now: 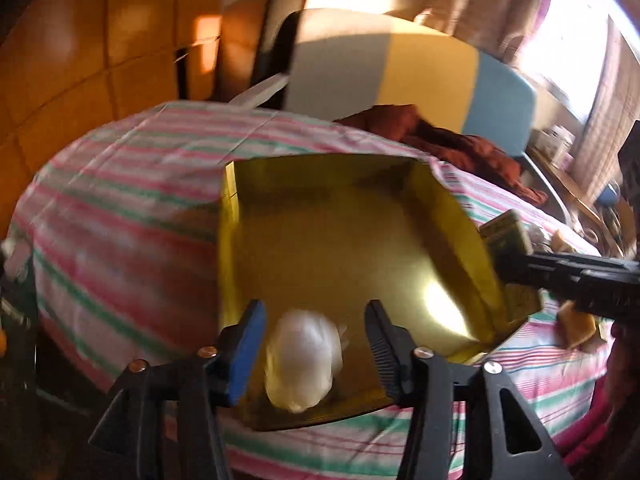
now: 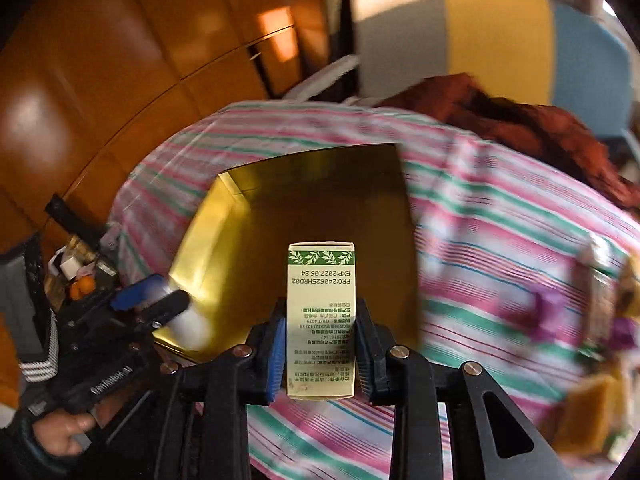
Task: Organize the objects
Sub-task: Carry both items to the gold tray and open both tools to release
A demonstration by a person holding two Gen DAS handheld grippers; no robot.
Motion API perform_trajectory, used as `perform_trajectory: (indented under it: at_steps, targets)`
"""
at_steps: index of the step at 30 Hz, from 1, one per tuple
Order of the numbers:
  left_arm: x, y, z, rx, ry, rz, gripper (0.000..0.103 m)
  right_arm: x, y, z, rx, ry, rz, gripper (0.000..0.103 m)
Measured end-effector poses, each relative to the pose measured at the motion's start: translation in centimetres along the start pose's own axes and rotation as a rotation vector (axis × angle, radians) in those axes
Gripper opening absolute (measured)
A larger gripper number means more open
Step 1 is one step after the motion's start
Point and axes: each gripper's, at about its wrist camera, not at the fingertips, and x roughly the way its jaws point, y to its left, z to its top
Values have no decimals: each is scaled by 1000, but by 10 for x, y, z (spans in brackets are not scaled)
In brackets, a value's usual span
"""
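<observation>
Round table [image 1: 120,208] draped in pink, green and white striped cloth; no desk here.

Gold box [image 1: 340,248], open-topped, shiny inside, set near the table's near edge, roughly centred; also seen from the right wrist view [image 2: 320,200].

Left gripper [image 1: 316,344]: fingers spread wide apart, gripping nothing. Between them, blurred, a white bundle [image 1: 302,364] wrapped in clear plastic, low in the box at its near wall; contact with the box floor not determinable. Gaps visible between bundle and both fingers. In the right wrist view, left gripper [image 2: 160,308] at the box's near-left corner, white bundle [image 2: 190,326] just beneath its tips.

Right gripper [image 2: 320,344]: fingers clamped on the long sides of a cream carton [image 2: 321,312] with green leaf band and printed date codes, held over the near edge of the box. Seen from the left wrist view, right gripper [image 1: 504,264] at the box's right wall, carton [image 1: 506,232] in its tips.

Rust-red cloth [image 1: 440,136] heaped at the table's far-right edge. Blurred small items [image 2: 592,320] toward the right edge, unidentifiable. Striped cushion [image 1: 384,64] beyond the table.
</observation>
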Motion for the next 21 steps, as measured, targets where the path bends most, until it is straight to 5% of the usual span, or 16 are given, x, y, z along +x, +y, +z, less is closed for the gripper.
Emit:
perform_trajectory:
  at_steps: [8, 15, 21]
  targets:
    - [-10, 21, -15, -73, -29, 40, 64, 35, 43, -6, -70, 52, 57, 60]
    - [-35, 9, -13, -78, -108, 85, 64, 9, 61, -29, -176, -99, -111, 92]
    - [-46, -3, -12, -36, -140, 98, 64, -11, 78, -47, -268, -321, -393, 103]
